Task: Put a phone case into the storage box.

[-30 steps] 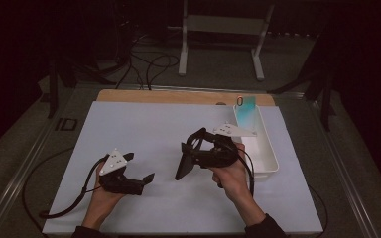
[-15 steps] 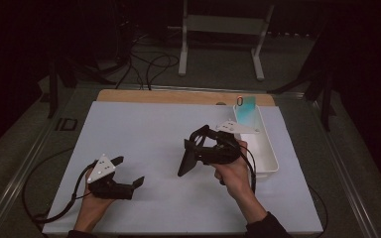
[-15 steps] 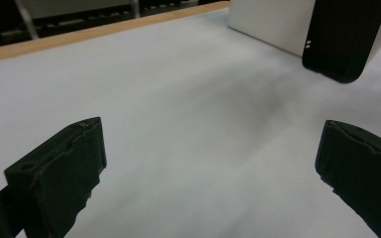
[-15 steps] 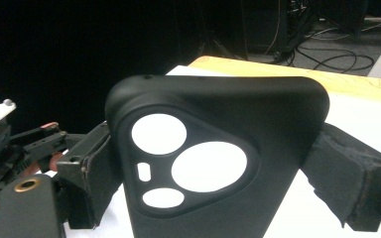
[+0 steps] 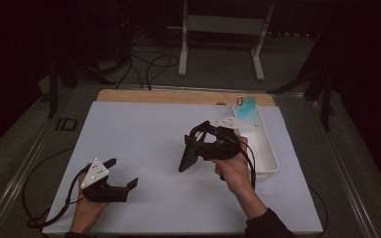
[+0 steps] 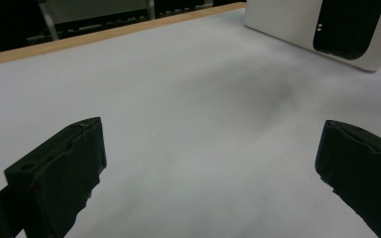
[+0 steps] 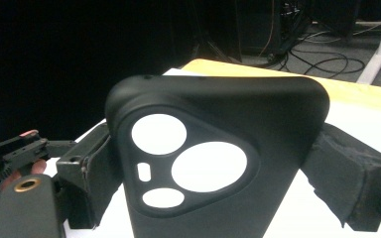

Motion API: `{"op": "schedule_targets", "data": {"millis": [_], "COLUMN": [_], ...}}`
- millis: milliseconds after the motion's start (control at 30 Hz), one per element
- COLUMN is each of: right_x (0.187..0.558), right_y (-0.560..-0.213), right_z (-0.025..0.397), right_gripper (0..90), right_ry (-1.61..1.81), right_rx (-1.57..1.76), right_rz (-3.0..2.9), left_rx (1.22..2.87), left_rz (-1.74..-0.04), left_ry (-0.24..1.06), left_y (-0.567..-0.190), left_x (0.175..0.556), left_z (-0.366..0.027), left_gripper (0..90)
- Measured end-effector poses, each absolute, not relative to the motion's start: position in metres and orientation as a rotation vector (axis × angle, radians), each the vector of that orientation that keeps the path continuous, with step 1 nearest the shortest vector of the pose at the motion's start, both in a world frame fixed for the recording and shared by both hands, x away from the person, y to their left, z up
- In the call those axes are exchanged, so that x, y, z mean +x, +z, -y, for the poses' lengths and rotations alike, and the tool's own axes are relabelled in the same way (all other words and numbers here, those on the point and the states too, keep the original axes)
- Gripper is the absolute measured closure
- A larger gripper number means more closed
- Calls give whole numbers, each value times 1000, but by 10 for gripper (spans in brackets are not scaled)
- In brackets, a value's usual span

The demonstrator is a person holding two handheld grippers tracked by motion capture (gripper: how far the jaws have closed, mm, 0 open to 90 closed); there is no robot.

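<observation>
1. Jaws of our right gripper (image 5: 193, 148) clamp a black phone case (image 7: 213, 163) from both sides; in the high view it sits right of centre, above the white mat (image 5: 144, 129).
2. We see the case's long axis run steeply down toward lower left in the high view; in the right gripper view its camera cutouts face us, with that end uppermost.
3. Just right of it lies a white tray (image 5: 265, 148).
4. Our left gripper (image 5: 120, 173), at lower left, has jaws spread wide, holding nothing.
</observation>
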State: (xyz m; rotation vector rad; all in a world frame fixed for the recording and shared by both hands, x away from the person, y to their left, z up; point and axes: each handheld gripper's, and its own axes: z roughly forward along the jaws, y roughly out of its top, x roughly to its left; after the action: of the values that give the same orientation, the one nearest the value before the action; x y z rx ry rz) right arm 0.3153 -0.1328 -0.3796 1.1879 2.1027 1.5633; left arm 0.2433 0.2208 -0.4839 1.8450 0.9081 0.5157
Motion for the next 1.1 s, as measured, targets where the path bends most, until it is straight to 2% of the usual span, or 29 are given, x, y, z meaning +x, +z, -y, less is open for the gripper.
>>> {"op": "schedule_targets", "data": {"millis": [1100], "right_x": [358], "right_y": [-362], "right_z": [143], "right_gripper": [143], "right_ry": [1437], "right_rx": [1214], "right_rz": [-2037], "left_rx": [1848], "left_rz": [-924], "left_ry": [539], "left_y": [-486], "left_x": [243], "left_z": [-223], "left_gripper": [3]}}
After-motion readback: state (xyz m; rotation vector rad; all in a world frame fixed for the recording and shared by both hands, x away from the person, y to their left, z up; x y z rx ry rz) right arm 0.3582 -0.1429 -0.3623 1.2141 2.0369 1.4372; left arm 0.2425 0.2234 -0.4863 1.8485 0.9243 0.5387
